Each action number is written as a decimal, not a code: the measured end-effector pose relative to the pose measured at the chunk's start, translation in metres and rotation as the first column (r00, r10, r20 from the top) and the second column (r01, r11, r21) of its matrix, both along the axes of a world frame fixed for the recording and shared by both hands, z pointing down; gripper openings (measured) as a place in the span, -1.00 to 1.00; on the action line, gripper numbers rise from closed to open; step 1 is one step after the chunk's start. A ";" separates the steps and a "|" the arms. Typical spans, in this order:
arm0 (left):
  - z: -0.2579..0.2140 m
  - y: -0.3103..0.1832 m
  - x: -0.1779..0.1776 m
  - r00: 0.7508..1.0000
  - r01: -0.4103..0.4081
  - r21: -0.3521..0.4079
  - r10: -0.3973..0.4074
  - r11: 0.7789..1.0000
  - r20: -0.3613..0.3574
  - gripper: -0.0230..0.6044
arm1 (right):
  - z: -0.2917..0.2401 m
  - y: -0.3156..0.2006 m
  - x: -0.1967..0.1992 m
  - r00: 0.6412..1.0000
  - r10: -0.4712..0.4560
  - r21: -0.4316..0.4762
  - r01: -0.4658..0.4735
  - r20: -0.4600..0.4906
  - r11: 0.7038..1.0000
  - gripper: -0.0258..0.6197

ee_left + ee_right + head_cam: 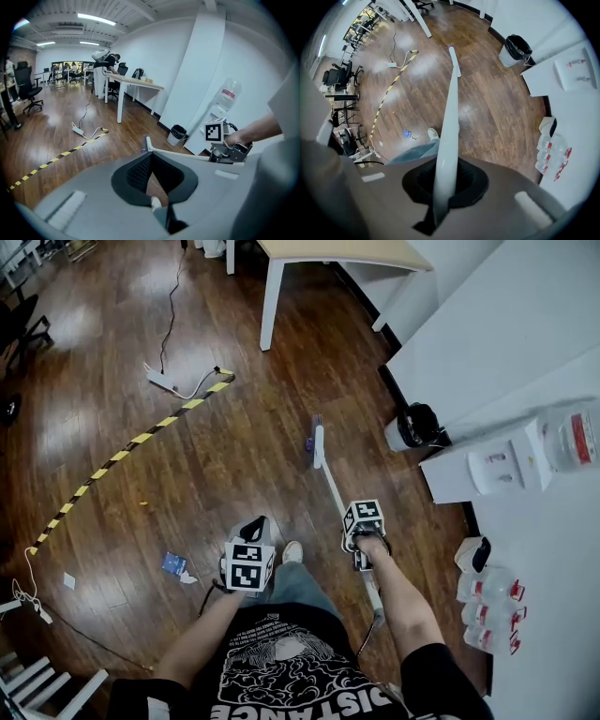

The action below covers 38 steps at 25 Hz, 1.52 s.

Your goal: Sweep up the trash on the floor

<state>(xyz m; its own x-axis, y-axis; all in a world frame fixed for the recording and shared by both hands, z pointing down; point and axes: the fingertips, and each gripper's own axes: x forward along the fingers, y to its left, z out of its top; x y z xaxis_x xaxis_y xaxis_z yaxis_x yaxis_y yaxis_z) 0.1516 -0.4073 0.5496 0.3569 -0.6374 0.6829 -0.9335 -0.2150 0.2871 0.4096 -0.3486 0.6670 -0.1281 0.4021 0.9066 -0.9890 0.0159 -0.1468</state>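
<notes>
My right claw (445, 185) clenches the white broom handle (451, 117) — head (317, 442) far ahead, poised to reach the blue wrapper (173, 563) (near left); left claw (150, 164) closed, empty.

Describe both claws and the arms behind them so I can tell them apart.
The left claw and right claw look alike: grey bodies, black pads, and a white cube with black square markers on each. The arms are bare below the short sleeves of a black printed T-shirt.
</notes>
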 end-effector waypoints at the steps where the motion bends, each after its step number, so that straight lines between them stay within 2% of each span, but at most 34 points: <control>1: 0.001 -0.007 -0.004 1.000 0.005 -0.001 -0.005 1.000 0.012 -0.91 | 0.002 -0.013 0.006 1.000 -0.013 -0.009 0.013 -0.020 1.000 -0.92; 7: 0.009 -0.055 -0.022 0.994 0.103 -0.031 -0.102 0.994 0.031 -0.91 | 0.013 -0.087 0.038 0.991 -0.084 -0.084 0.075 -0.106 0.994 -0.92; 10: 0.010 -0.082 -0.018 0.990 0.138 -0.036 -0.136 0.990 0.047 -0.91 | 0.020 -0.121 0.056 0.980 -0.138 -0.119 0.122 -0.140 0.985 -0.92; 17: 0.010 -0.127 -0.003 0.977 0.205 -0.052 -0.201 0.977 0.073 -0.91 | 0.038 -0.179 0.088 0.924 -0.308 -0.205 0.264 -0.228 0.942 -0.92; 26: 0.015 -0.144 0.005 0.966 0.250 -0.072 -0.244 0.966 0.089 -0.91 | 0.057 -0.162 0.078 0.821 -0.536 -0.294 0.473 -0.194 0.830 -0.92; 29: 0.015 -0.139 0.003 0.962 0.264 -0.073 -0.257 0.962 0.096 -0.91 | 0.058 -0.151 0.075 0.826 -0.535 -0.297 0.473 -0.178 0.829 -0.91; 34: 0.017 -0.112 -0.003 0.952 0.298 -0.083 -0.290 0.951 0.096 -0.91 | 0.061 -0.123 0.054 0.874 -0.468 -0.279 0.420 -0.132 0.863 -0.88; 38: 0.019 -0.084 -0.015 0.941 0.332 -0.077 -0.325 0.940 0.089 -0.91 | 0.060 -0.102 0.041 0.850 -0.510 -0.283 0.462 -0.128 0.841 -0.88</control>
